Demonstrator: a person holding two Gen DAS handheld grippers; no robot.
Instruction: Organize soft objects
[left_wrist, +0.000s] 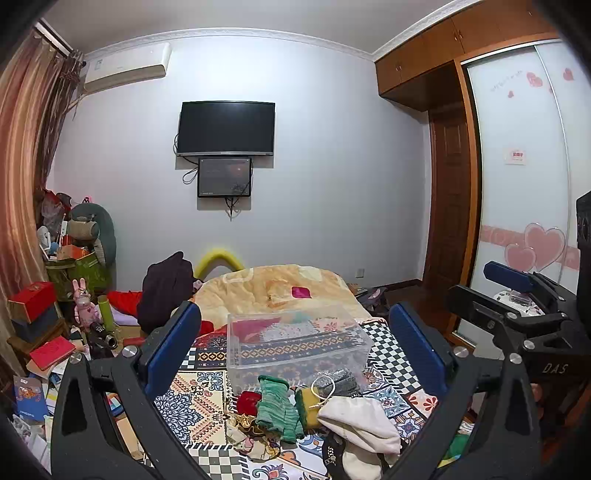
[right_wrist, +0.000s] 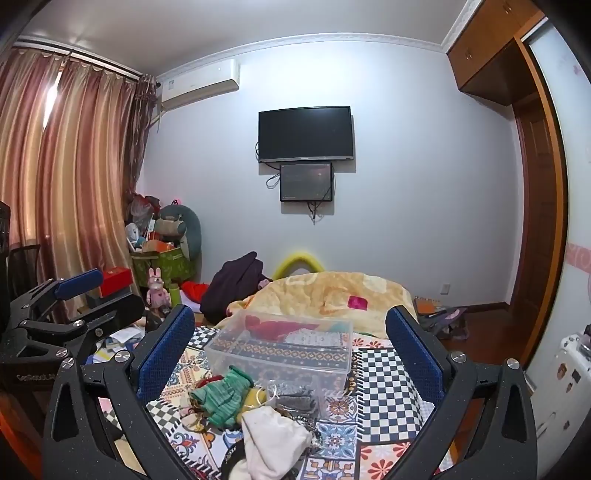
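A pile of soft items lies on the patterned bed cover: a green striped cloth (left_wrist: 275, 408), a white cloth pouch (left_wrist: 356, 421), a grey knitted piece (left_wrist: 338, 382), a red item (left_wrist: 248, 402) and a yellow-green sponge (left_wrist: 308, 406). A clear plastic bin (left_wrist: 295, 341) stands just behind the pile, empty. My left gripper (left_wrist: 295, 325) is open and empty above the pile. My right gripper (right_wrist: 291, 328) is open and empty, held above the same pile (right_wrist: 221, 397) and bin (right_wrist: 280, 345). The right gripper also shows in the left wrist view (left_wrist: 517, 295), at the right.
A peach quilt (left_wrist: 280, 288) with a pink square lies behind the bin. A dark jacket (left_wrist: 166, 288) sits at the bed's left. Boxes, books and toys clutter the floor at left (left_wrist: 48, 321). A wardrobe (left_wrist: 524, 184) stands at right.
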